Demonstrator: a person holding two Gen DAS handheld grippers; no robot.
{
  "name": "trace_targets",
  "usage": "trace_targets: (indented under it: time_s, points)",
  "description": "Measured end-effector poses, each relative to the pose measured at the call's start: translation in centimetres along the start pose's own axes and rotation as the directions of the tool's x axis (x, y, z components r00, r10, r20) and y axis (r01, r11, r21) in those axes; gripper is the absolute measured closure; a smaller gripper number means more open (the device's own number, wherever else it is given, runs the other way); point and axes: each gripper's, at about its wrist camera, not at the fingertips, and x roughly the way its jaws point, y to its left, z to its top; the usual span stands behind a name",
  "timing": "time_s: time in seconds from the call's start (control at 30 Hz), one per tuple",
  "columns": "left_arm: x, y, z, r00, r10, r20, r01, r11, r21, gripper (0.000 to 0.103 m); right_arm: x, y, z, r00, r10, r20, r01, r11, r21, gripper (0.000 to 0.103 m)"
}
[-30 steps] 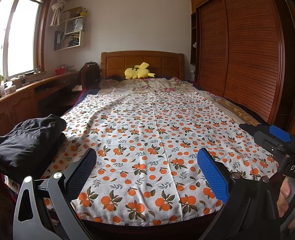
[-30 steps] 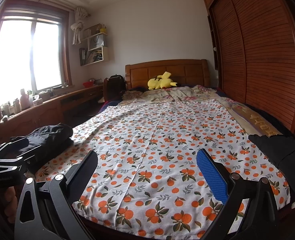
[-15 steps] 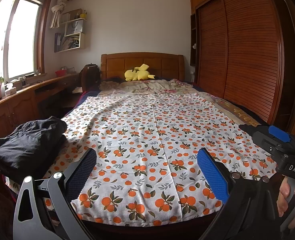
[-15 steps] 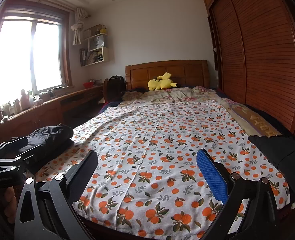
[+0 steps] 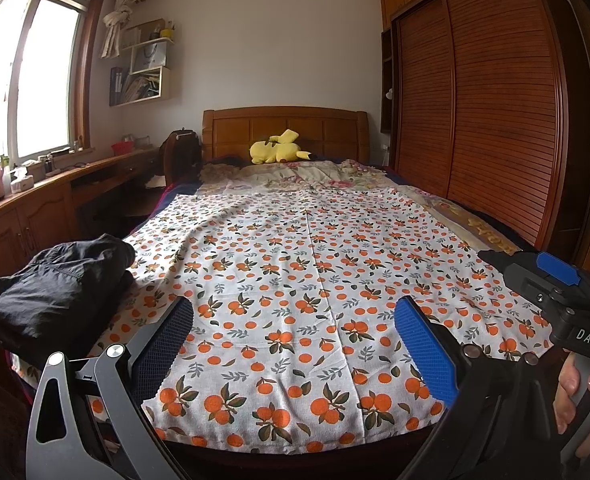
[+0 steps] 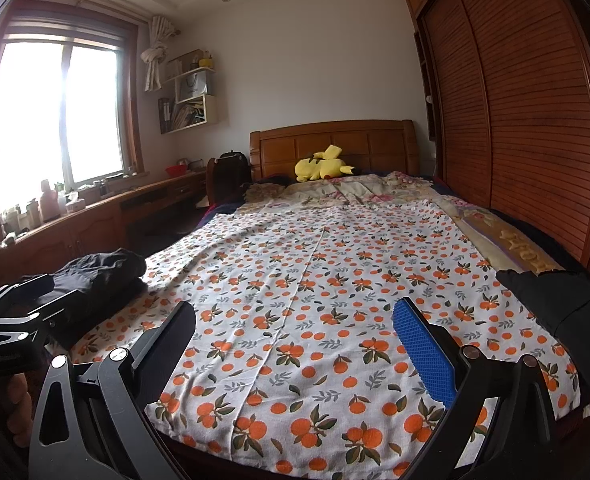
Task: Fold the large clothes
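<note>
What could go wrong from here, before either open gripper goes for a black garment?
1. The crumpled black garment lies at the bed's left edge; a one-sided pull could drag it off.
2. The orange-print bed sheet lies loose under it; the left gripper might pinch sheet along with cloth.
3. The flat black garment overhangs the right edge, largely outside the right gripper camera's view, so aiming there is uncertain.

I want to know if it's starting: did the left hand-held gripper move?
Yes, slightly: the headboard sits a little lower in the left hand-held gripper view, so it tilted upward.
</note>
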Motion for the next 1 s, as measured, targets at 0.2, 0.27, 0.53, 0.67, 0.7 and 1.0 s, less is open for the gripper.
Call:
trace_targets:
  time_s: [0.2,0.27,0.53,0.67,0.7,1.0]
  points:
    - [0.00,0.00,-0.02,1.000,0.000,0.001,0.000,1.000,0.000,0.002,0.03,0.00,-0.01,1.000,-0.001,0.000,0.001,1.000,0.000,0.007]
    - [0.00,0.00,-0.02,1.000,0.000,0.000,0.000,1.000,0.000,0.002,0.04,0.00,-0.01,1.000,0.000,-0.001,0.000,1.000,0.001,0.007]
    - [-0.04,-0.01,0.03,1.000,0.000,0.000,0.000,1.000,0.001,0.002,0.01,0.01,-0.02,1.000,-0.001,0.000,0.001,1.000,0.000,0.007]
    - [-0.06,-0.01,0.01,1.000,-0.001,0.001,0.001,1.000,0.000,0.002,0.05,0.00,-0.03,1.000,0.000,-0.001,0.000,1.000,0.001,0.007]
    - [-0.07,0.01,0.03,1.000,-0.001,0.002,0.001,1.000,0.000,0.002,0.03,0.00,-0.03,1.000,0.000,0.000,0.000,1.000,0.001,0.007]
    - [-0.17,0.06,0.22,1.000,0.005,-0.001,-0.005,1.000,-0.002,0.002,-0.04,-0.01,0.10,1.000,-0.002,0.002,0.002,1.000,0.002,0.007]
